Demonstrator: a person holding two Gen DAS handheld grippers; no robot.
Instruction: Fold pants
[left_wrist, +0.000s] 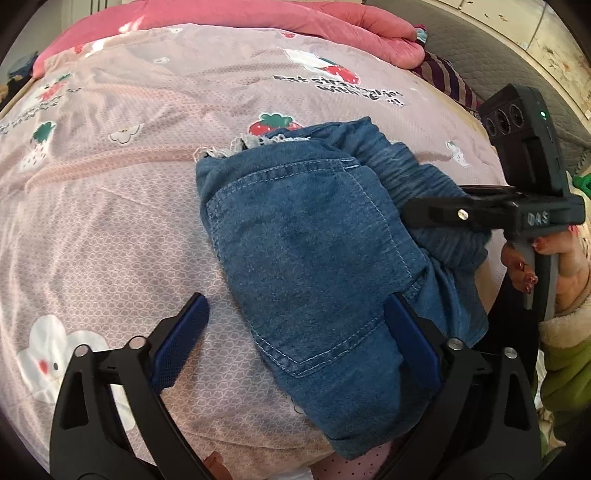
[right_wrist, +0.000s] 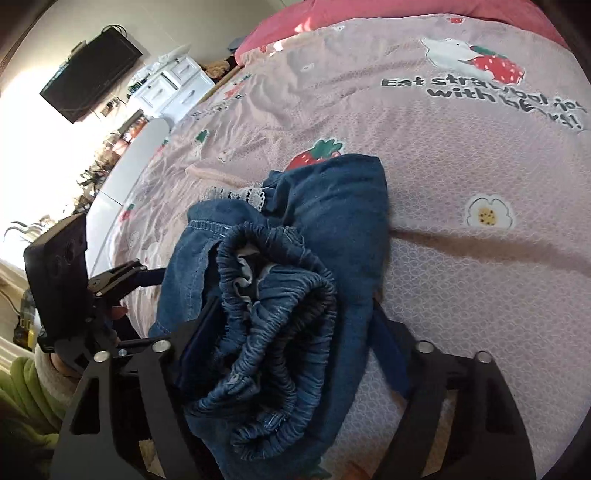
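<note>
On the bed (left_wrist: 110, 221), over a pink quilted cover with a small scalloped weave and printed strawberries, flowers and lettering, lies the pants (left_wrist: 314, 266): blue denim, folded into a thick compact bundle. Back patch pocket faces up in the left wrist view, pale double stitching around its edge. A strip of white lace trim (left_wrist: 236, 144) shows at the far edge of the bundle. Gathered elastic waistband (right_wrist: 273, 314), ribbed and layered in folds, faces the right wrist camera.

Left gripper (left_wrist: 299, 325): jaws released and wide; one blue textured pad rests on bare cover, the other sits at the edge of the denim bundle, not pressing from both sides.

Right gripper (right_wrist: 295, 339): jaws straddle the waistband end of the bundle, blue pads on either side of the gathered folds; whether the pads press the cloth, cannot tell. A hand (left_wrist: 532, 266) with dark red painted nails and a fleecy green and cream sleeve holds its handle.

A rose-pink padded quilt (left_wrist: 295, 18) is bunched at the far end of the bed.
</note>
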